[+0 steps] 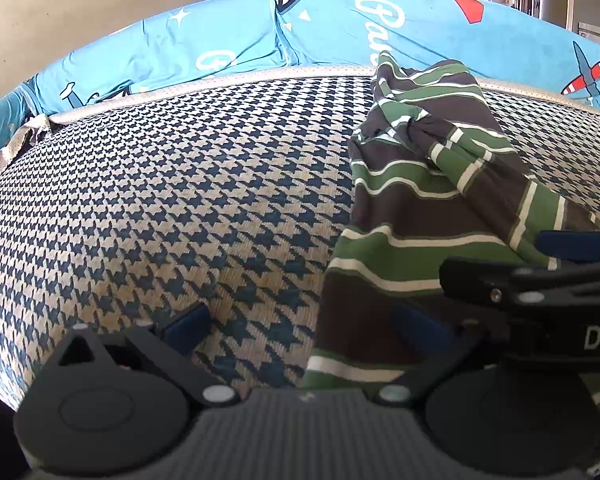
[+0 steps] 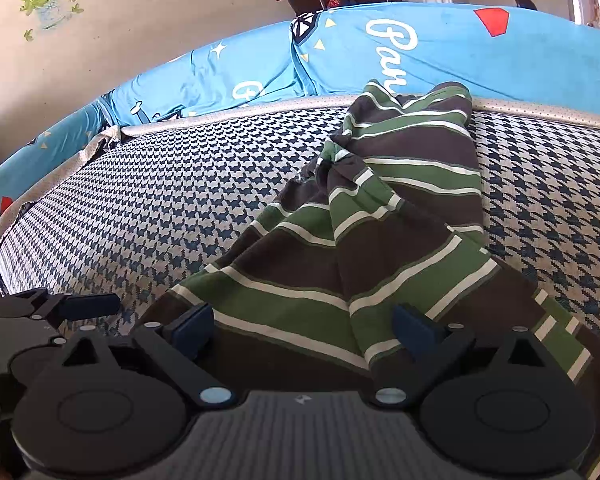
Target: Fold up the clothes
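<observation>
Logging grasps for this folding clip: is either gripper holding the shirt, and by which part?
Neither. Both the left gripper and right gripper are open at the near edge of the striped shirt, gripping nothing.

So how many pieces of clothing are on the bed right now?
1: a striped shirt lies crumpled on the houndstooth cover, running from the grippers toward the blue bedding. Folds could hide more.

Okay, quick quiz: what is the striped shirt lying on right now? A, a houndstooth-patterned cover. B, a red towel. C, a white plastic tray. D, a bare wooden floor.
A: the striped shirt lies crumpled on the houndstooth cover, with both the left gripper and the right gripper open at its near edge.
</observation>
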`<action>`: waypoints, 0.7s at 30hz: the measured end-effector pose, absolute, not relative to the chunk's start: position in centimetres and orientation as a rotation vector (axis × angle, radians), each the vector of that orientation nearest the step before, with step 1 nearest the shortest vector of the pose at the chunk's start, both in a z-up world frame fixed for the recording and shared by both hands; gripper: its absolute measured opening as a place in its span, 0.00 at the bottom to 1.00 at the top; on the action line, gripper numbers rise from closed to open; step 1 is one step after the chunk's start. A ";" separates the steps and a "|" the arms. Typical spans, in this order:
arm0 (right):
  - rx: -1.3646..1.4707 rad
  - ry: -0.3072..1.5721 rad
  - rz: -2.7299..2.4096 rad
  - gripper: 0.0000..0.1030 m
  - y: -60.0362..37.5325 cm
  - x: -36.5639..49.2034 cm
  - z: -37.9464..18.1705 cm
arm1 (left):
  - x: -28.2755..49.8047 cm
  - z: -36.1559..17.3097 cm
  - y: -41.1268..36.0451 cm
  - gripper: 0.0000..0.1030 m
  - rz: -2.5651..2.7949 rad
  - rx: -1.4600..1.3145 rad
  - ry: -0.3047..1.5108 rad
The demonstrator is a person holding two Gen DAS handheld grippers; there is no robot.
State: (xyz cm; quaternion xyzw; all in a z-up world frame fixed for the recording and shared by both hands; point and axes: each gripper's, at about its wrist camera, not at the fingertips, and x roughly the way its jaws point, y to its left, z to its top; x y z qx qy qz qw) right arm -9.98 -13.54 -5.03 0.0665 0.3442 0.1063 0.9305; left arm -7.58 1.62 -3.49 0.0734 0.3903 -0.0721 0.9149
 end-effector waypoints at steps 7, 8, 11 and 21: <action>0.138 0.676 0.198 0.94 -13.5 -11.0 -4.4 | -8.1 -3.1 1.8 1.00 -0.160 0.134 0.811; 0.145 0.671 0.193 0.94 -13.6 -11.2 -4.2 | -8.2 -3.0 1.9 1.00 -0.161 0.132 0.813; 0.167 0.655 0.180 0.94 -13.9 -11.8 -3.8 | -8.6 -2.9 2.0 1.00 -0.163 0.128 0.818; 0.198 0.686 0.105 0.94 -14.6 -13.8 -3.5 | -10.1 -2.5 2.3 1.00 -0.168 0.133 0.816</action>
